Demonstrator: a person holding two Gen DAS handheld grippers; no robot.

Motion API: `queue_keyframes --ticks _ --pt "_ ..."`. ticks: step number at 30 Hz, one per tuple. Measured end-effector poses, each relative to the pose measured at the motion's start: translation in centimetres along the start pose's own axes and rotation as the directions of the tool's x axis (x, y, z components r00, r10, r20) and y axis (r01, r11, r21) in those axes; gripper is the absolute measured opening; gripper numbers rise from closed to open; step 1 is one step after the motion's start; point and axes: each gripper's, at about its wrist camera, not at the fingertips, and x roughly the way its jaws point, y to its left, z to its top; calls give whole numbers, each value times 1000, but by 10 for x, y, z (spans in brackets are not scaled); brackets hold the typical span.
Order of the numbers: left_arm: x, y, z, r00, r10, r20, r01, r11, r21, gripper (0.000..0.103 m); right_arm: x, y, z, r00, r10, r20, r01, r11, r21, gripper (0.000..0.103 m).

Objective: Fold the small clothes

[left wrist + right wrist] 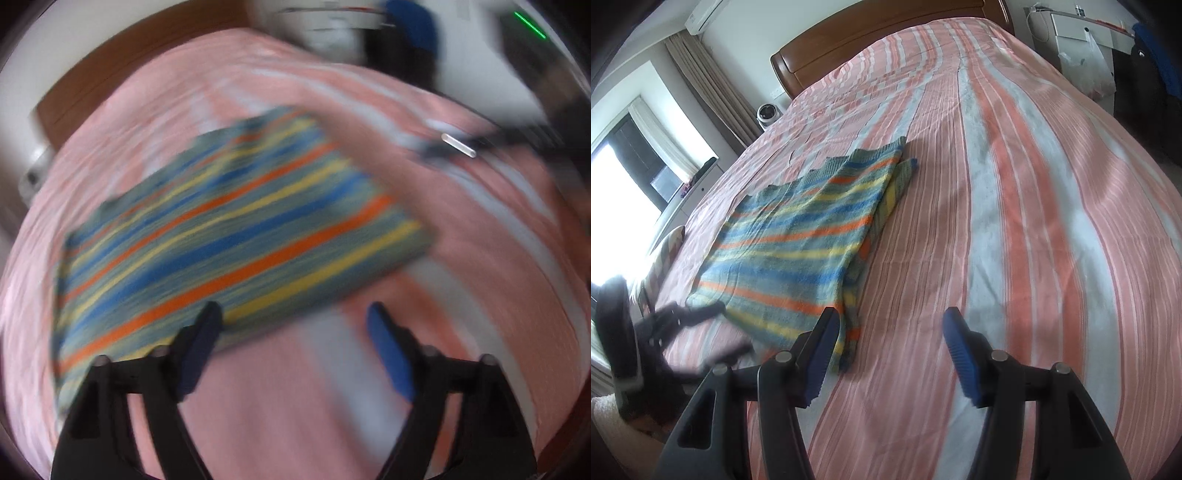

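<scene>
A striped cloth (801,236) in blue, green, yellow and orange lies folded flat on the bed; it also shows in the blurred left wrist view (229,236). My left gripper (295,314) is open and empty just above the cloth's near edge. It also shows in the right wrist view (698,328), blurred, at the cloth's left corner. My right gripper (890,321) is open and empty, hovering above the bed beside the cloth's near right corner. It also shows far off in the left wrist view (443,147).
The bed has a pink and white striped cover (1015,221) and a wooden headboard (849,40). A window with curtains (646,147) is on the left. A white desk with a plastic bag (1086,55) stands at the far right.
</scene>
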Motion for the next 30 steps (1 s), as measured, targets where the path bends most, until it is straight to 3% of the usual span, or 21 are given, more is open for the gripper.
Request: queue_keyframes --ticks 3,4,6,7,8,10,11,12,13,15,18,21,25,27,28,29,30 --pt "18 -37 15 998 31 62 -40 988 151 82 12 -11 30 999 37 -7 -37 999 26 58" --pt "24 -44 22 996 35 77 -48 985 168 76 20 -16 44 998 62 -25 -61 997 41 58" --pt "35 -48 34 997 20 78 -33 986 164 53 40 -24 68 991 117 -69 -111 991 77 58" --pt "40 -47 38 997 12 71 -22 990 143 25 52 -27 79 985 143 -96 -134 986 96 58" --pt "43 -43 41 998 27 64 -35 993 116 7 65 -29 89 980 163 -117 -150 982 111 58" --pt "40 -28 42 997 -18 77 15 999 30 5 93 -31 104 964 212 -163 -188 970 153 58" --pt "33 -18 40 995 -40 92 41 999 -14 5 108 -31 111 959 223 -176 -191 965 180 53" --pt "24 -5 37 993 -52 109 59 996 -61 5 118 -30 115 958 232 -170 -198 960 198 24" --pt "15 8 33 991 -59 122 71 992 -101 4 127 -25 119 955 248 -166 -212 955 205 7" --pt "-11 52 19 985 -71 154 106 967 -234 4 130 -5 126 971 197 -138 -173 970 170 8" --pt "-39 114 -6 982 -60 178 127 909 -396 4 115 49 139 958 280 -62 -273 957 98 8" --pt "-56 177 -43 987 -9 160 95 839 -535 4 115 123 150 939 338 -69 -338 941 4 8" --pt "-54 225 -88 994 67 88 4 773 -635 5 153 225 157 923 361 -131 -376 921 -108 8" --pt "-40 238 -103 992 124 -18 -107 760 -641 17 177 260 150 920 357 -160 -378 916 -131 13" --pt "-36 242 -109 988 143 -63 -150 755 -638 35 191 278 145 919 351 -182 -378 915 -144 15" --pt "-35 249 -118 983 152 -99 -180 747 -640 55 206 290 139 917 340 -207 -371 918 -137 27" --pt "-43 256 -130 985 145 -91 -168 728 -665 62 216 296 134 913 341 -224 -371 922 -109 37"
